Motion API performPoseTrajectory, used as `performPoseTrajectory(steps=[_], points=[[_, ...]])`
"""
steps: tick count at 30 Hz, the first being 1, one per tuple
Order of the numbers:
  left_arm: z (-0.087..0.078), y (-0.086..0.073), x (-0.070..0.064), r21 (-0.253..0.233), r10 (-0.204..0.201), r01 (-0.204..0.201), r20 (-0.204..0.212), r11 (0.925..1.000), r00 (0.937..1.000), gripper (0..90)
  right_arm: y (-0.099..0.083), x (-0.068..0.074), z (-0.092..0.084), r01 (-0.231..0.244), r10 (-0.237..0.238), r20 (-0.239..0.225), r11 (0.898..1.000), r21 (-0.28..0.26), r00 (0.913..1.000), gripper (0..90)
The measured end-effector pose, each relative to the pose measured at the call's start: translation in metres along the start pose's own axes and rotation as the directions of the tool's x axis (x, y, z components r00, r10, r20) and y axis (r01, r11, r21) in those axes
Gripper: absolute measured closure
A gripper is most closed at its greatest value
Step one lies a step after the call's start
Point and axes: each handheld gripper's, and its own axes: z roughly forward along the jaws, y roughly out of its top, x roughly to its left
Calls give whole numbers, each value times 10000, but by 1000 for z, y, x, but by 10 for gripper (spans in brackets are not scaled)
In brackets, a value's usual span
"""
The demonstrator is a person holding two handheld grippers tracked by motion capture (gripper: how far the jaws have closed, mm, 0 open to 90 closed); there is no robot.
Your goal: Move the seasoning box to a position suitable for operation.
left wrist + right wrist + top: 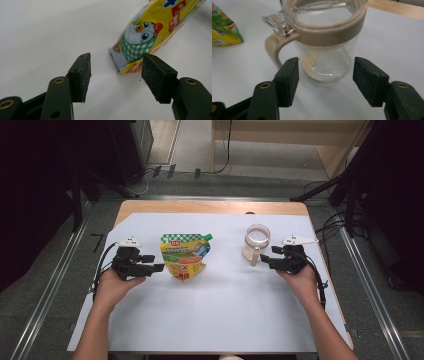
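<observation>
A yellow spouted pouch (184, 256) with a green cap and a cartoon chick lies flat on the white sheet, left of centre. My left gripper (152, 263) rests just left of it and is open. In the left gripper view the pouch's (150, 32) bottom corner lies just past the open jaws of that gripper (116, 58), untouched. A clear glass jar (257, 240) with a beige rim and handle stands right of centre. My right gripper (270, 256) is open beside it. In the right gripper view the jar (324, 37) stands just ahead of this gripper (325, 61), its pads apart from the glass.
A white sheet (220, 305) covers most of the wooden table (210, 207), whose far edge shows bare. The pouch's corner (222, 27) sits left of the jar. Metal rails (50, 285) and dark stands flank the table on the floor.
</observation>
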Motion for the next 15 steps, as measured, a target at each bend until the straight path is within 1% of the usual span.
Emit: performPoseTrajectory(steps=[2,3,4,5,7,8,10,11,12,14,15], points=[[0,0,0,5,9,-9,-22,10000,10000,419,-2,-2,5,-53,52,-49,9999,-121,10000,346],[0,0,0,5,9,-9,-22,10000,10000,419,-2,-2,5,-53,52,-49,9999,-121,10000,346],[0,0,0,25,6,-6,-28,10000,10000,419,-3,-3,10,-131,124,-200,9994,-329,9997,330],[0,-1,0,35,-34,34,9,10000,10000,419,-3,-4,12,-116,106,-235,9989,-449,9997,317],[1,-1,0,59,-14,14,31,10000,10000,419,-4,-5,16,-46,26,-319,9980,-637,9995,317],[1,-1,0,62,-19,19,44,10000,10000,419,-5,-6,18,-47,21,-327,9969,-780,9995,301],[1,-2,0,67,-27,26,54,10000,10000,419,-6,-7,22,-29,-17,-477,9953,-964,9989,284],[1,-2,0,67,-27,26,54,10000,10000,419,-6,-7,22,-29,-17,-477,9953,-964,9989,284],[1,-2,0,70,-38,38,73,10000,10000,419,-6,-8,25,198,-256,-531,9940,-1075,9983,250],[1,-2,-1,92,-30,29,74,10000,10000,418,-5,-8,29,291,-352,-564,9940,-1051,9978,220],[2,-2,-1,139,-16,15,73,9999,10000,418,-5,-8,29,291,-352,-564,9940,-1051,9978,220]])
